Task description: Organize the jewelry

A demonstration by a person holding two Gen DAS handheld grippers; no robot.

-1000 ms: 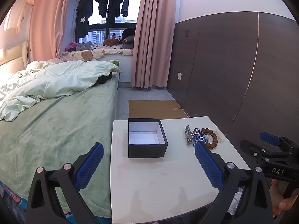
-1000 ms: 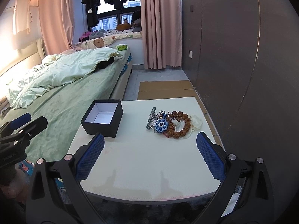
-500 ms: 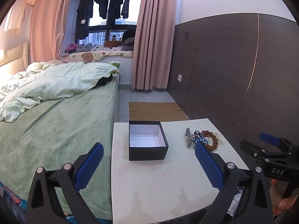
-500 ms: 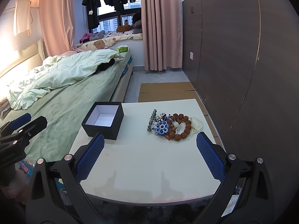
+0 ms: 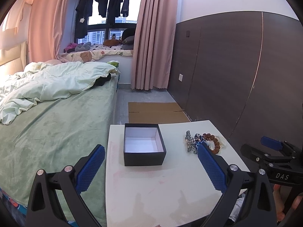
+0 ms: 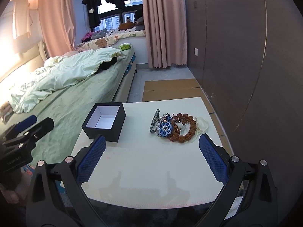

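While nothing was yet held, hovered low over the near edge of the white worktop (image 6: pixel 151 170), both tools short of the things. Furthest left, beside the worktop, lay the bed (image 5: pixel 56 128) with its green cover. Next came the left gripper (image 5: pixel 150 168), blue pads spread wide and empty, aimed squarely at the black box (image 5: pixel 144 158). Stood lidless on the left part of the worktop, white inside and bare, probably set there as the place for the pieces. Lined up with that gripper, perhaps so it could be steadied while filled.

Further right, well apart from the box, sat the jewelry pile (image 6: pixel 175 125) in one tangle: a grey bead strand (image 6: pixel 154 120) at its left, a blue flower piece (image 6: pixel 165 128) touching it, a brown bead bracelet (image 6: pixel 186 127) ringing pale translucent pieces. Heaped together, so likely to need teasing apart one at a time.

Rightmost, the right gripper (image 6: pixel 151 160), likewise spread and empty, pointed between box and pile, seemingly placed for the first pick. No piece moved over yet by the look of the bare box.
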